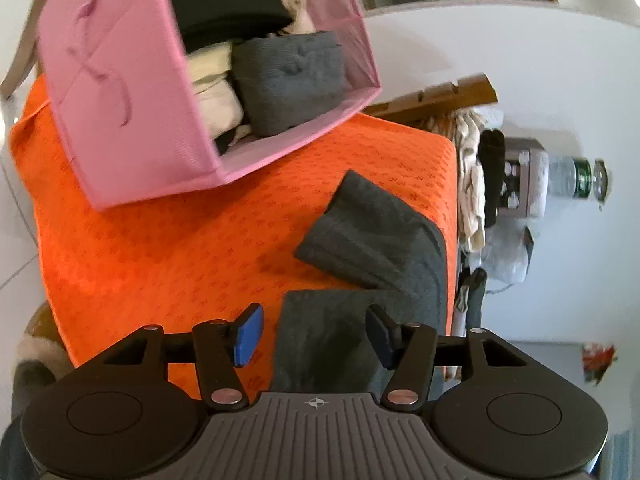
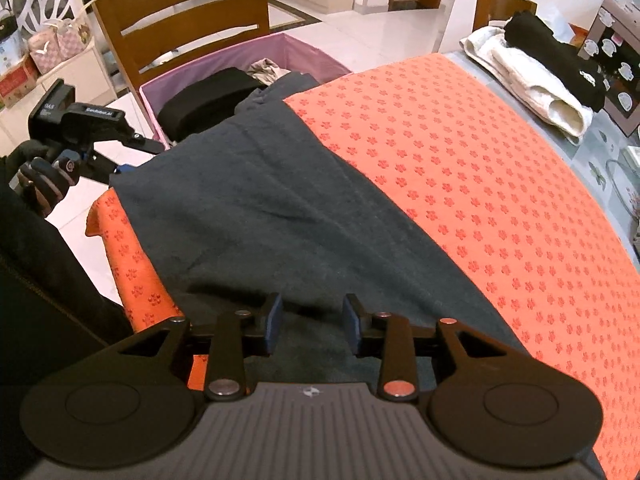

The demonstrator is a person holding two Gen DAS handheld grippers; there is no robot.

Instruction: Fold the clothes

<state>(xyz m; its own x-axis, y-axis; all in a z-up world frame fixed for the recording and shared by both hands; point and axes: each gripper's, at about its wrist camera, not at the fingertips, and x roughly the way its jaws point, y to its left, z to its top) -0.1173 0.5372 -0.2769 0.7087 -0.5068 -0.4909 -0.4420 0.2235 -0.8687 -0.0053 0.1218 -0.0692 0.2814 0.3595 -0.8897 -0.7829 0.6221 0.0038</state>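
Dark grey garment [image 2: 280, 216] spread along the left side of the orange mat [image 2: 480, 184] on the bench, far end trailing into the pink bin [image 2: 304, 54]. Left tongs [image 1: 314, 334] spread, tilted, low over its edge; gloved hand [image 2: 38, 178] grips their handle. Right tongs [image 2: 313, 322] spread, angled steeply down above cloth, pinching nothing.

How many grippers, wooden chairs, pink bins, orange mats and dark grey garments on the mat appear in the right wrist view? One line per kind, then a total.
Grippers: 2, left gripper and right gripper
Wooden chairs: 2
Pink bin: 1
Orange mat: 1
Dark grey garment: 1
Total: 7
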